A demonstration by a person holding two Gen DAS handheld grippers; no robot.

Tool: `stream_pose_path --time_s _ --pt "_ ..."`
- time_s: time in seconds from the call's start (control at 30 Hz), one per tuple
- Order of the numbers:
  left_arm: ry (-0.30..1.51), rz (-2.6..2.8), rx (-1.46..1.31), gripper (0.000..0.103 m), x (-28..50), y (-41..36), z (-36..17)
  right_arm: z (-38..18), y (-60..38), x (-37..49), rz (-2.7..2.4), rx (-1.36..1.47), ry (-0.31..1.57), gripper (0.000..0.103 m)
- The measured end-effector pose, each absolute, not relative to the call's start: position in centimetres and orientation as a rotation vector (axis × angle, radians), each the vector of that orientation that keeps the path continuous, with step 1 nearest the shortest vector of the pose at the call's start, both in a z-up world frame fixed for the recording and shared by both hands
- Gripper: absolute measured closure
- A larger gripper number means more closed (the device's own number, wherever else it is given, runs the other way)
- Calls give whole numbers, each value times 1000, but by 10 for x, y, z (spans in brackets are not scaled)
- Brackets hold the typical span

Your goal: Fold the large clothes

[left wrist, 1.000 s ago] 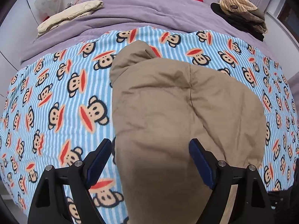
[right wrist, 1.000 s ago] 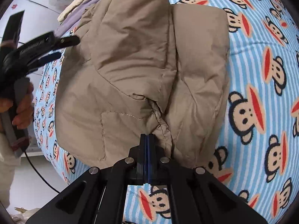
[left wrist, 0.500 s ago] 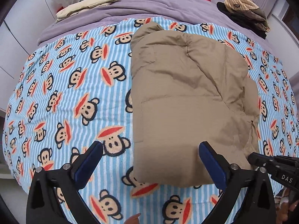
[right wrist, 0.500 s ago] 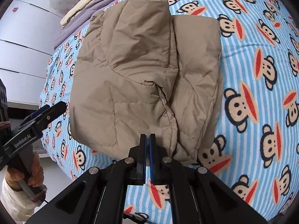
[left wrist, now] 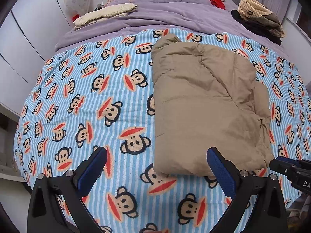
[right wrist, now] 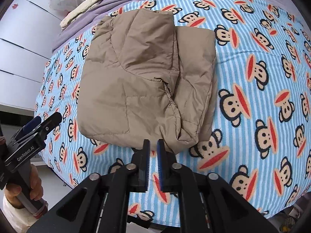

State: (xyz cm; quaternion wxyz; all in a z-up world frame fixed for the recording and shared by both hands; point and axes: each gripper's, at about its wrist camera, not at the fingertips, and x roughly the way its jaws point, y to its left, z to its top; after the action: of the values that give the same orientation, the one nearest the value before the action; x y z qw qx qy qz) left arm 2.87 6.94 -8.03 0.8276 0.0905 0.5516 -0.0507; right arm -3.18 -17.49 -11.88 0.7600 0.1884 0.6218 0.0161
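Note:
A tan padded jacket (left wrist: 206,106) lies folded into a thick rectangle on the blue striped monkey-print blanket (left wrist: 87,101). It also shows in the right wrist view (right wrist: 143,77). My left gripper (left wrist: 157,165) is wide open and empty, held above the blanket just short of the jacket's near edge. My right gripper (right wrist: 153,151) has its jaws a narrow gap apart with nothing between them, just off the jacket's near corner. The right gripper's tip shows in the left wrist view (left wrist: 279,165), and the left gripper shows in the right wrist view (right wrist: 38,124).
A purple duvet (left wrist: 175,15) covers the far half of the bed. A folded cream garment (left wrist: 105,13) lies at its far left, a pile of dark and striped clothes (left wrist: 258,17) at its far right. White cupboards (left wrist: 25,44) stand left of the bed.
Both grippers have pulled back from the jacket toward the bed's near edge. The right gripper, shut before, has opened a narrow gap. The jacket lies still.

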Motion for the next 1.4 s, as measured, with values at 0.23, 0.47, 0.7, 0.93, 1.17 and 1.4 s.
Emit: stream_pose_path --time_s 0.23,0.47,0.7,0.93,1.17,1.4 --pt "1198 -124 176 1 18 70 -77 -104 -173 -38 -13 383 1331 13" --pt "1181 -130 158 1 12 69 -64 -88 -173 -38 -68 359 1271 0" --pt "1120 -123 143 1 16 69 -34 -61 -176 -39 -125 306 1188 0" --pt "1062 -117 119 1 17 70 -2 -23 -184 -35 -139 318 1116 0" --pt "1036 -115 108 1 15 66 19 2 -180 -35 -147 274 1054 0" --pt "1020 -114 96 1 12 66 27 7 -179 -35 -144 275 1046 0"
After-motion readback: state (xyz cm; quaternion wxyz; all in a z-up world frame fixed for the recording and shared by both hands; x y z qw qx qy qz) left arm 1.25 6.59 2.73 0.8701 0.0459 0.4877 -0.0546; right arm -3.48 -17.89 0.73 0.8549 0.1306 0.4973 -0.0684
